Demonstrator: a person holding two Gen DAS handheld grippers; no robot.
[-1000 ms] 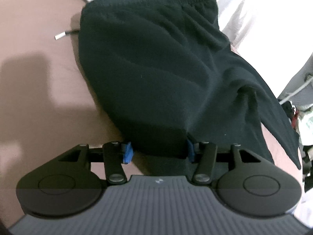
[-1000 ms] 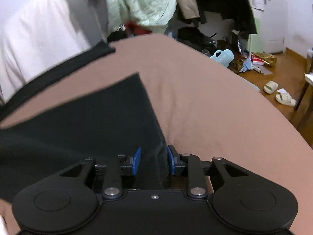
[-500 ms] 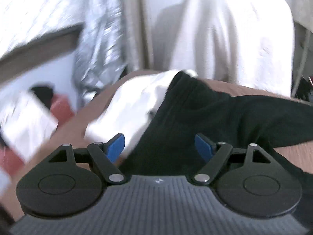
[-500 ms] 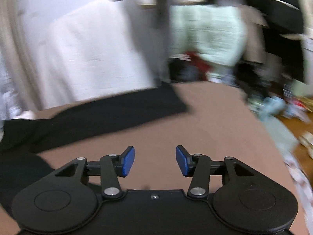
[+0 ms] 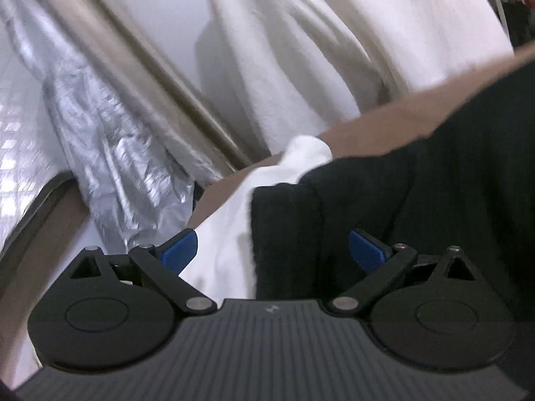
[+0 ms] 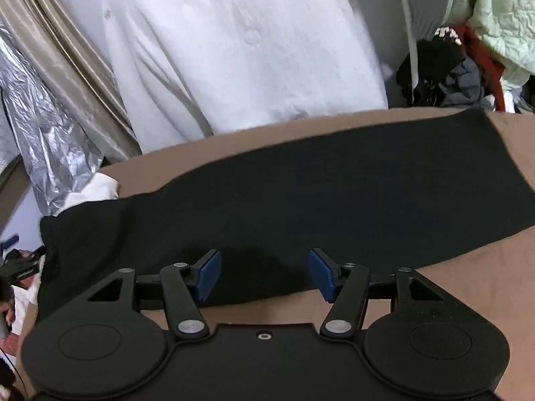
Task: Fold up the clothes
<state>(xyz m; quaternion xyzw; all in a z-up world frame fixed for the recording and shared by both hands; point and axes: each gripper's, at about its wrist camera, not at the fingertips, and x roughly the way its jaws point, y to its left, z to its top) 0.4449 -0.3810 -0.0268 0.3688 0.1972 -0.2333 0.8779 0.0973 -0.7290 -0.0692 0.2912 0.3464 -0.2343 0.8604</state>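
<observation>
a long black fleece garment (image 6: 334,193) lies stretched flat across the brown bedcover (image 6: 468,284), running from the left edge of the bed toward the right in the right wrist view, with one folded end at the left and a squared end at the right

the left gripper (image 5: 271,250) hangs above the garment's left end, its blue-padded fingers (image 5: 177,250) spread very wide and still opening; nothing is pinched between them, though the dark cloth (image 5: 384,200) and a crumpled white cloth (image 5: 230,234) lie below the gap

the right gripper (image 6: 264,274) hovers over the near edge of the garment, its blue pads (image 6: 209,275) apart and opening, with no cloth caught between them

the white cloth (image 6: 97,188) sits just beside the garment's left end, partly under it

behind the bed hang a white buttoned shirt (image 6: 234,60), a beige satin curtain (image 6: 73,67) and a crinkled silver foil sheet (image 6: 40,127); a heap of mixed clothes (image 6: 468,50) sits at the far right
</observation>
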